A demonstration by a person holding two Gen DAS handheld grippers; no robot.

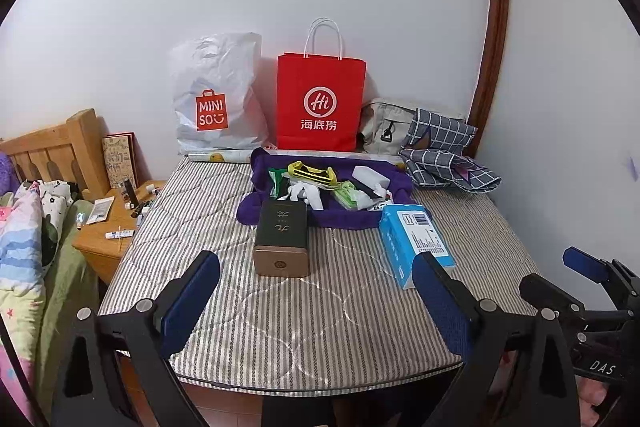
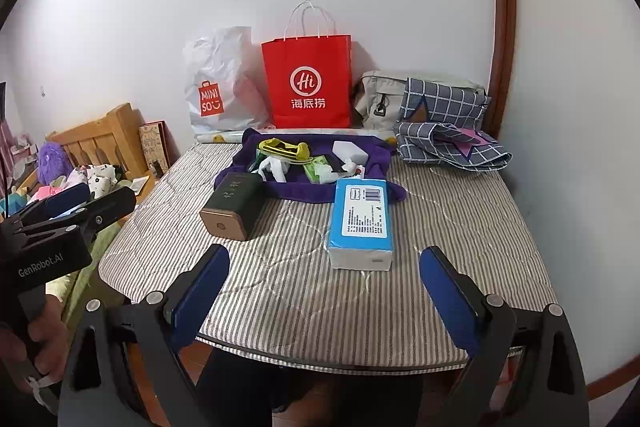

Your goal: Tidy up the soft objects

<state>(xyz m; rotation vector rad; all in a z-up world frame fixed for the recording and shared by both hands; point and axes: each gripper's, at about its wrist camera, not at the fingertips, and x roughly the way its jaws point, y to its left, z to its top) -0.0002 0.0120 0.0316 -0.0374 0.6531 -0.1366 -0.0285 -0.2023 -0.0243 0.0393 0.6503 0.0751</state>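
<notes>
We hold both grippers above the near edge of a grey-and-white striped quilted mattress (image 1: 224,211), and neither one touches anything. Our left gripper (image 1: 316,299) has its blue-padded fingers (image 1: 188,299) spread wide and empty, and our right gripper (image 2: 324,291) is likewise spread wide with nothing between its pads.

The blue plastic-wrapped tissue pack (image 2: 360,223) lies flat on the mattress, just ahead of the right gripper. Its long axis runs from the near edge toward the far wall, the white short end faces us, and the labelled face with a barcode looks up. Its far end touches or overlaps the edge of a rumpled purple fleece cloth (image 1: 332,215) that is spread across the middle of the mattress. To the left of the pack, apart from it, a dark green box with a copper-coloured end (image 1: 282,239) also lies lengthwise, copper end toward us, far end against the purple cloth.

On the cloth sit small items: a yellow plastic clip-like piece (image 1: 312,173), a white block (image 1: 370,177), crumpled white strips (image 1: 308,195) and a green packet (image 1: 344,193).

Against the white wall stand a white plastic Miniso bag (image 1: 216,95) and a red paper bag with white handles (image 1: 320,99). To their right, a beige canvas bag (image 1: 384,125) stands beside a folded grey checked fabric (image 1: 444,155) at the far right corner.
</notes>
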